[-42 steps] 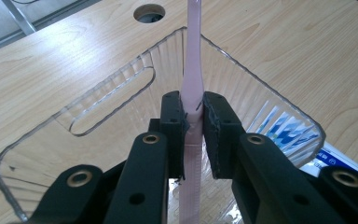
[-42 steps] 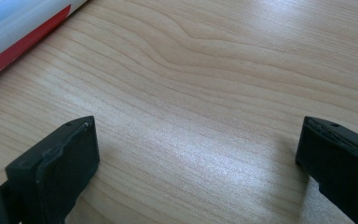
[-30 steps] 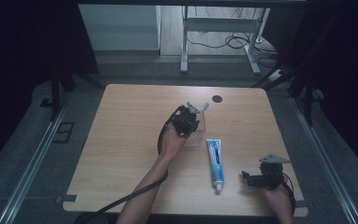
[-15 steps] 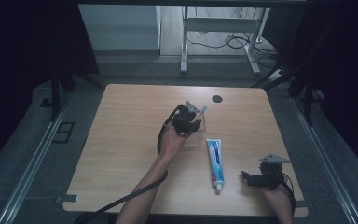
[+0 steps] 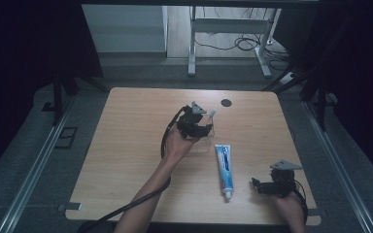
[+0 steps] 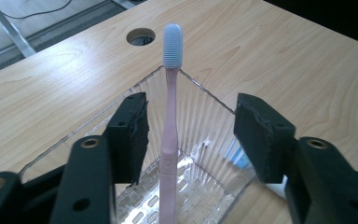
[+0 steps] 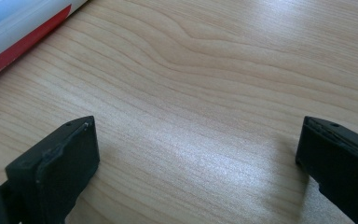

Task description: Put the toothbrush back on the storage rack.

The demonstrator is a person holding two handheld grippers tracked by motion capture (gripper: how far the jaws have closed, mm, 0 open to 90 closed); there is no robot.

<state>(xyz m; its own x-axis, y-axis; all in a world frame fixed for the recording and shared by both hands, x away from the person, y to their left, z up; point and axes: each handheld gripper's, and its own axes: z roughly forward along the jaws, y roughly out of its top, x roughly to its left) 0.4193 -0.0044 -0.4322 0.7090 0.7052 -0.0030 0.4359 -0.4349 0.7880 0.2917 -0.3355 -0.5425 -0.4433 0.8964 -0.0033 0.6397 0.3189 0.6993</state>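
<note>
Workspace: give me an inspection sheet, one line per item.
Surface: light wooden table with a round hole near the far edge.
Job's things: pink toothbrush stands in the clear ribbed holder, head leaning on its far corner; toothpaste tube lies flat beside it, cap toward the person.
Clutter: nothing seen.
Grippers: left gripper over the holder, jaws have just been opening, toothbrush between them untouched; right gripper open over bare wood near the tube.
Cables: black cable trails from the left gripper off the near edge; loose wires on the floor beyond.
Surroundings: metal table legs behind, dark curtains at both sides.
</note>
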